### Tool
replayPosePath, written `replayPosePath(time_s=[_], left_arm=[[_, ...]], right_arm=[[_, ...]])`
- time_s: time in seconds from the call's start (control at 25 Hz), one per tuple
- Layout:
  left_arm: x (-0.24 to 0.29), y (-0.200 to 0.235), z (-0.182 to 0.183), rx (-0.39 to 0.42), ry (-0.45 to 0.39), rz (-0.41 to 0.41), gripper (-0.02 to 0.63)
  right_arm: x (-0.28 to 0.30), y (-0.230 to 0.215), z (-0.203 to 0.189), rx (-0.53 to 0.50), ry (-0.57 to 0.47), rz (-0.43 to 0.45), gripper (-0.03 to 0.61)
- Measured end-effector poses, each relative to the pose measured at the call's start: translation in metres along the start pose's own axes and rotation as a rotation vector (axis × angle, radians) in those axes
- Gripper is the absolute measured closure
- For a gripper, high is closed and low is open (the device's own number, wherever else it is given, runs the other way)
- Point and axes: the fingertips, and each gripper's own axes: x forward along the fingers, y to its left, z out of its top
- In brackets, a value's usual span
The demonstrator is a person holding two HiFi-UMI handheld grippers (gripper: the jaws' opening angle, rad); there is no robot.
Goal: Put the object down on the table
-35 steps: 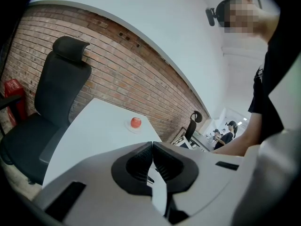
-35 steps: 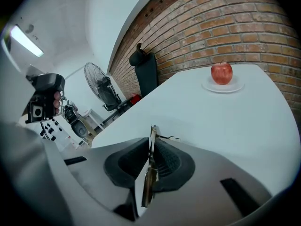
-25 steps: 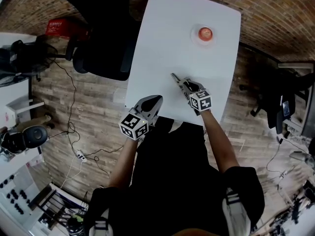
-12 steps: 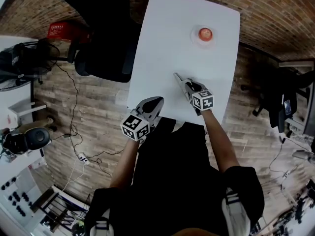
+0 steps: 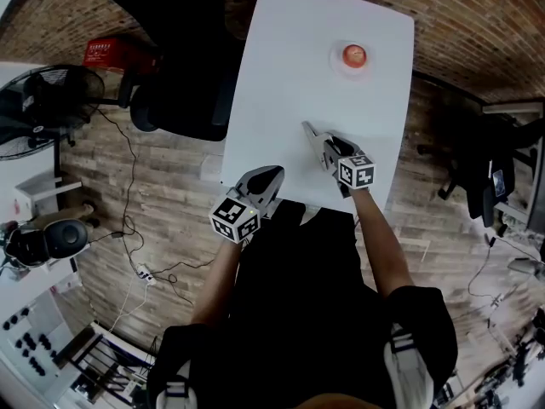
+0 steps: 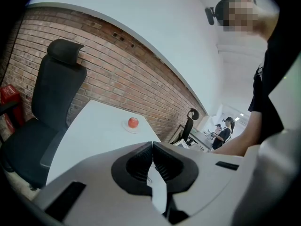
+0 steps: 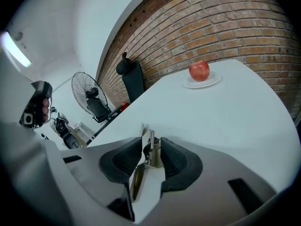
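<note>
White table (image 5: 281,75); left tongs (image 6: 153,143) together, empty; right tongs (image 7: 150,139) apart, just opening, metal object (image 7: 141,173) between, lower end hidden.

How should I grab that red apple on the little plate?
Probably by its round middle, coming down from above with one jaw on each side. The apple sits alone on a flat, low plate, so its widest part is clear all around.

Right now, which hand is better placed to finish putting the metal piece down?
Right. The right gripper is over the table with the metal piece between its jaws, which have just been opening. The left gripper sits at the near edge, jaws shut and empty.
</note>
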Motion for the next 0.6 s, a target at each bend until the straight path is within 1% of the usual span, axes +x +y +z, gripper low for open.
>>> replayPosePath(time_s=[0.16, 0.4, 0.52, 0.6], left_arm=[[0.001, -0.001, 0.002, 0.004, -0.012, -0.009, 0.592], [0.001, -0.002, 0.004, 0.017, -0.020, -0.038, 0.592], [0.001, -0.005, 0.001, 0.025, -0.020, -0.058, 0.592], [0.002, -0.008, 0.000, 0.029, -0.021, -0.074, 0.592]], right_arm=[[-0.011, -0.001, 0.004, 0.008, -0.023, -0.003, 0.459], [-0.031, 0.003, 0.010, 0.005, -0.061, -0.031, 0.462], [-0.043, 0.011, 0.007, -0.005, -0.066, -0.022, 0.516], [-0.051, 0.018, 0.004, -0.031, -0.059, -0.013, 0.550]])
